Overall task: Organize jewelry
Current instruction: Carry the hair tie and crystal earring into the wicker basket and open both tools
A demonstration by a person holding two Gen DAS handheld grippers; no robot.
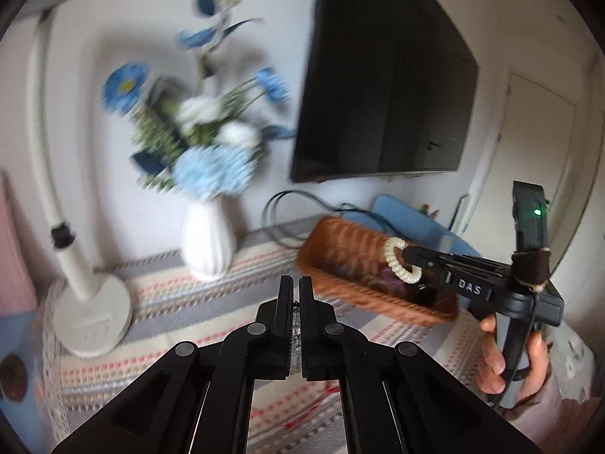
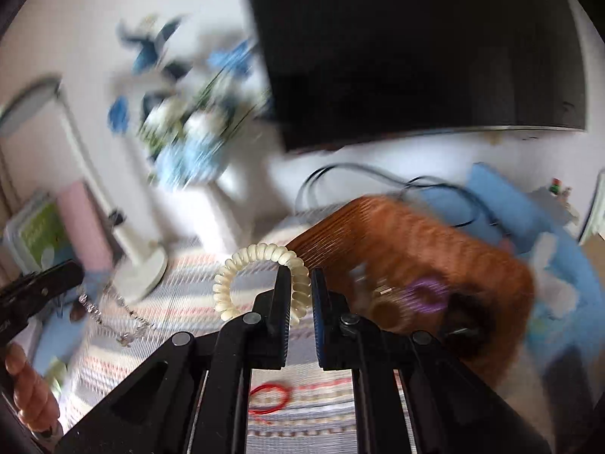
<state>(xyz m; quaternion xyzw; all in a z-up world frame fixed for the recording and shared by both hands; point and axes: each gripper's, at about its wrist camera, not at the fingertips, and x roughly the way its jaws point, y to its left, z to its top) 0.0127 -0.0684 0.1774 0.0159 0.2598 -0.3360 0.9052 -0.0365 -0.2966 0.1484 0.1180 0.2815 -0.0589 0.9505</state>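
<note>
My right gripper (image 2: 301, 283) is shut on a cream spiral hair tie (image 2: 242, 276) and holds it in the air at the near rim of a brown wicker basket (image 2: 435, 249). The hair tie (image 1: 397, 261) and the basket (image 1: 340, 257) also show in the left wrist view, with the right gripper (image 1: 406, 255) over the basket. A purple hair tie (image 2: 429, 295) and other blurred pieces lie in the basket. My left gripper (image 1: 296, 291) is shut on a silver chain, which dangles from it in the right wrist view (image 2: 109, 314). A red thin loop (image 2: 268, 399) lies on the striped cloth.
A white vase (image 1: 208, 242) of blue and white flowers stands on the striped tablecloth (image 1: 170, 295) at the back. A white desk lamp (image 1: 90, 314) stands at the left. A dark wall screen (image 1: 382, 87) hangs behind; black cables (image 1: 280, 212) and a blue item (image 1: 408, 215) lie behind the basket.
</note>
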